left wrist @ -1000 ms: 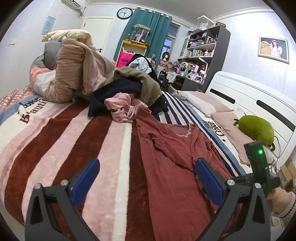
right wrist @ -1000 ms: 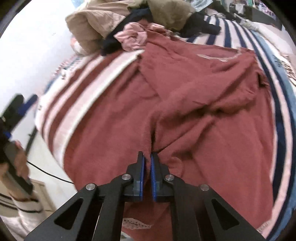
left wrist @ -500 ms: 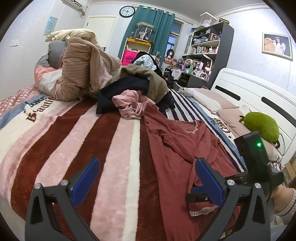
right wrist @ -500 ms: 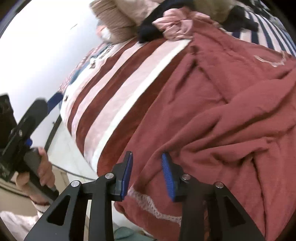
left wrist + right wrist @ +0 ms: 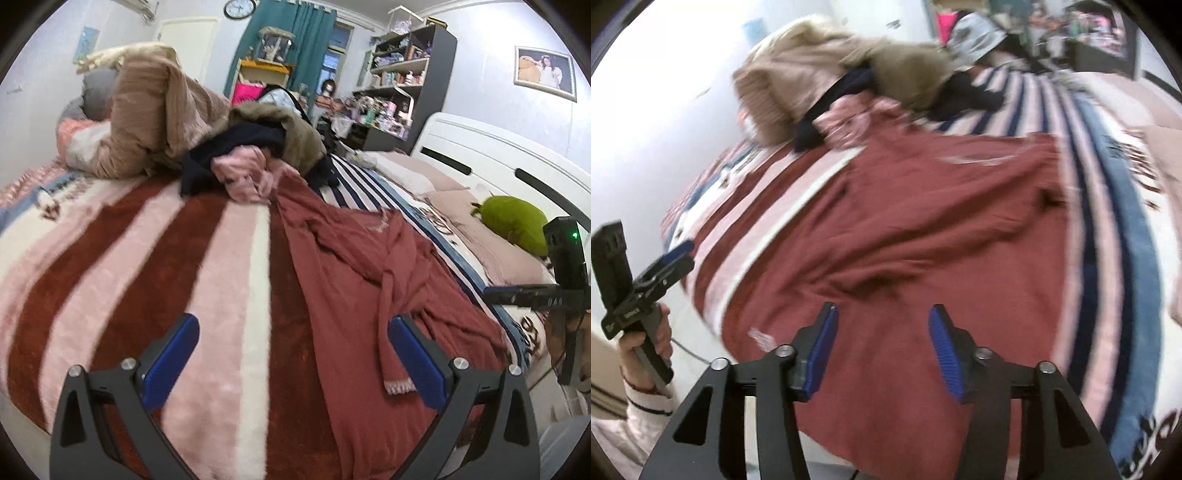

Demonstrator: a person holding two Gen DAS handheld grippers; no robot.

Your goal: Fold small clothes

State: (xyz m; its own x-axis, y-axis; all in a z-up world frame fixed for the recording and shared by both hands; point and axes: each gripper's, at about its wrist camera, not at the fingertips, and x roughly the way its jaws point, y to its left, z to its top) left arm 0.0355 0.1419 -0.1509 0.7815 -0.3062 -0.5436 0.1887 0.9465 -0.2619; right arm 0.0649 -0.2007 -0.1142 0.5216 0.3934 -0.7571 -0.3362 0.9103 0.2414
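A dusty-red garment with lace trim (image 5: 354, 280) lies spread and wrinkled on the striped bed blanket (image 5: 155, 266); it also fills the right wrist view (image 5: 923, 229). My left gripper (image 5: 291, 350) is open and empty above the blanket, left of the garment. My right gripper (image 5: 882, 343) is open and empty just above the garment's near hem. The right gripper's body shows at the left view's right edge (image 5: 565, 266), and the left gripper at the right view's left edge (image 5: 646, 280).
A heap of clothes, pink (image 5: 243, 177), dark (image 5: 240, 144) and tan (image 5: 155, 118), lies at the bed's far end. A green plush (image 5: 517, 218) and pillows lie by the white headboard (image 5: 498, 158). Shelves (image 5: 399, 74) stand behind.
My right gripper was shut on the red garment one second ago; it has opened, let go and pulled back. The left gripper has shifted slightly, staying open.
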